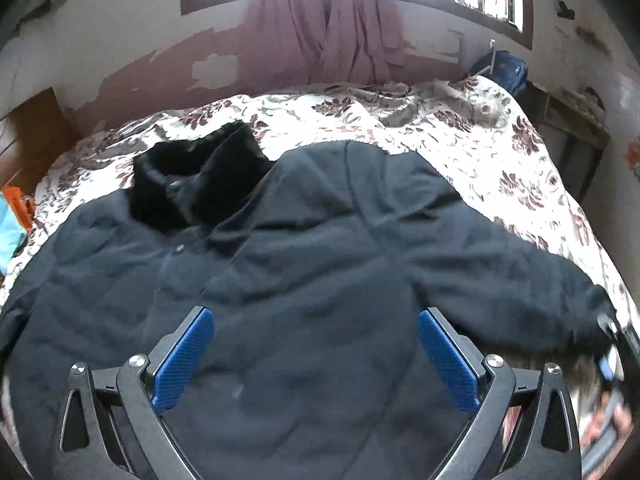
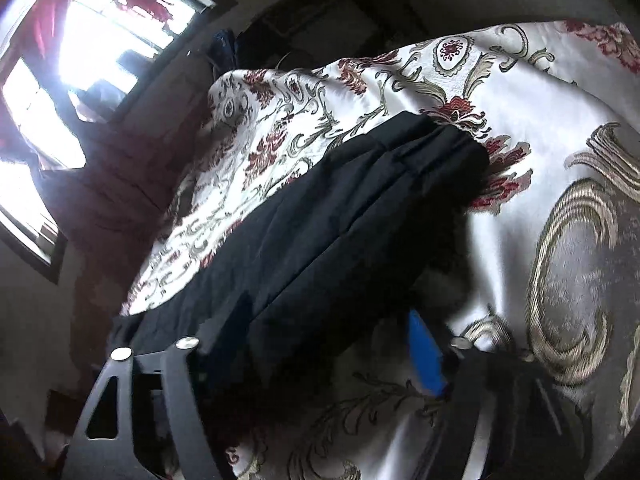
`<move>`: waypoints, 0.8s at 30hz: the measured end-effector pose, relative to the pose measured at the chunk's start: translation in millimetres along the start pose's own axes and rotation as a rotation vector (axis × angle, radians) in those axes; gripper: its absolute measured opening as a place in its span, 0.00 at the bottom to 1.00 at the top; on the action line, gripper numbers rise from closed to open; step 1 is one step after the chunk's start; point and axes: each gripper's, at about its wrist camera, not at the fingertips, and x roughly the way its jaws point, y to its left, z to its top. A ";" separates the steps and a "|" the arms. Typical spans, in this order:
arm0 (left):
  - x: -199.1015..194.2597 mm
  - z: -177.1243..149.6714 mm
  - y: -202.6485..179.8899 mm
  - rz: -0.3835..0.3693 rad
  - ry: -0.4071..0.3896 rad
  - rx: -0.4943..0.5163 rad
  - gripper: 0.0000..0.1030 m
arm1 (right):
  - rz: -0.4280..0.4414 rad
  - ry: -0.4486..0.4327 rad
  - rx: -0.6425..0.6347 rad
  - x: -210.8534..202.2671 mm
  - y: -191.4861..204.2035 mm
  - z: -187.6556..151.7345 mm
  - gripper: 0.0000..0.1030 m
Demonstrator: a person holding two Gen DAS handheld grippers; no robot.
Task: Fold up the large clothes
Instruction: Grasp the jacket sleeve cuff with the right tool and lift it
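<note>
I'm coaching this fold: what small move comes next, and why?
Probably carry the sleeve inward across the jacket: the right tool seems to hold it stretched over the bedspread, while the left tool hovers open above the body.

Left wrist view: looked from above the bed's near edge across the dark jacket [image 1: 304, 248] toward the window wall.
Right wrist view: sat low, tilted, close against the jacket's sleeve [image 2: 328, 216].
Shared: sleeve, floral bedspread [image 1: 460, 128], window.

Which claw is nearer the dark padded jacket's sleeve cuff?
Right. The right claw is at the dark padded jacket's sleeve cuff; the left claw hovers over the body.
</note>
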 end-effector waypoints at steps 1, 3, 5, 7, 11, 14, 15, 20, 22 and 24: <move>11.3 4.9 -8.2 0.009 0.004 0.004 1.00 | 0.018 0.006 0.015 2.5 -2.6 4.3 0.59; 29.5 9.7 -16.6 0.023 0.033 0.000 1.00 | 0.033 0.020 0.027 6.8 -7.2 15.2 0.41; 43.7 8.9 -24.8 0.017 0.071 -0.021 1.00 | 0.049 0.018 0.035 8.0 -11.8 22.0 0.31; 55.7 8.3 -32.4 0.002 0.112 -0.030 1.00 | 0.070 0.017 0.045 9.4 -15.4 25.5 0.24; 77.4 1.6 -48.4 0.061 0.182 0.001 1.00 | 0.117 -0.005 0.067 8.2 -17.6 24.7 0.09; 80.8 1.0 -45.6 0.052 0.206 -0.017 1.00 | 0.150 -0.055 0.060 -4.5 -11.9 25.6 0.08; 79.6 2.1 -43.1 0.042 0.216 -0.028 1.00 | 0.160 -0.077 0.046 -11.4 -8.4 25.9 0.08; 46.1 7.7 -21.3 -0.011 0.187 -0.042 1.00 | 0.181 -0.181 -0.059 -47.9 21.3 23.6 0.07; 27.1 6.8 -8.5 -0.025 0.163 -0.020 1.00 | 0.190 -0.228 -0.142 -65.6 42.7 21.7 0.07; 7.5 4.4 9.0 -0.039 0.169 -0.010 1.00 | 0.197 -0.267 -0.230 -84.1 65.4 16.4 0.07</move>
